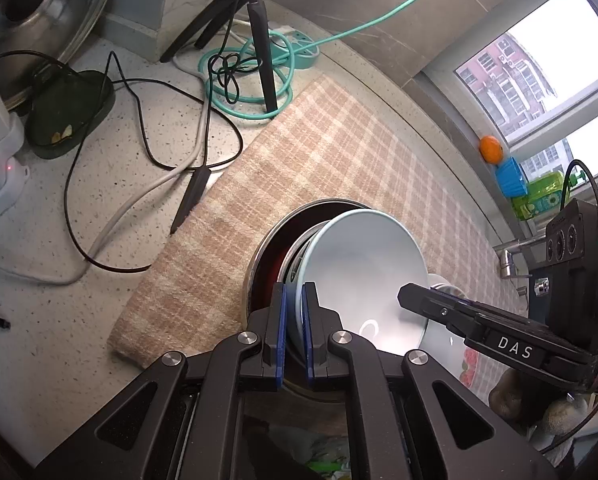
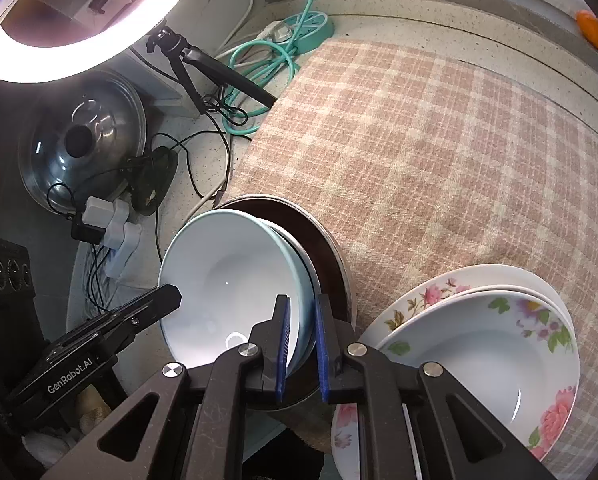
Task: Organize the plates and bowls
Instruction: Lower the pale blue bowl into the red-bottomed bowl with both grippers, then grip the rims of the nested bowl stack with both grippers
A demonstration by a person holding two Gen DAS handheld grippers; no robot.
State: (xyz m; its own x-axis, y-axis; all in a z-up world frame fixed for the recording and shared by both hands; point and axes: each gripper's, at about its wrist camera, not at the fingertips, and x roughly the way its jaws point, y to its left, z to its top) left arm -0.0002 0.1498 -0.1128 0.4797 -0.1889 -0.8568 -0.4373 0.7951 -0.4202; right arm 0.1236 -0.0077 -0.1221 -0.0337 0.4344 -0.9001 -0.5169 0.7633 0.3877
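A pale blue bowl (image 1: 363, 264) (image 2: 227, 268) is held tilted over a steel pot (image 1: 259, 256) (image 2: 335, 248) that has other dishes nested in it. My left gripper (image 1: 295, 286) (image 2: 171, 294) is shut on the bowl's rim, its blue pads on either side of the wall. My right gripper (image 2: 301, 300) (image 1: 409, 296) grips the opposite rim, one pad inside the bowl and one outside. Two floral plates (image 2: 479, 344) are stacked on the checked cloth (image 2: 439, 140) to the right of the pot.
Behind the cloth stand a tripod (image 1: 259, 40) and a teal power strip (image 2: 307, 28) with coiled cable. Loose black wires (image 1: 139, 120) cross the speckled counter. A steel pot lid (image 2: 83, 140) leans at left. An orange (image 1: 491, 148) and a faucet (image 1: 511, 256) sit near the window.
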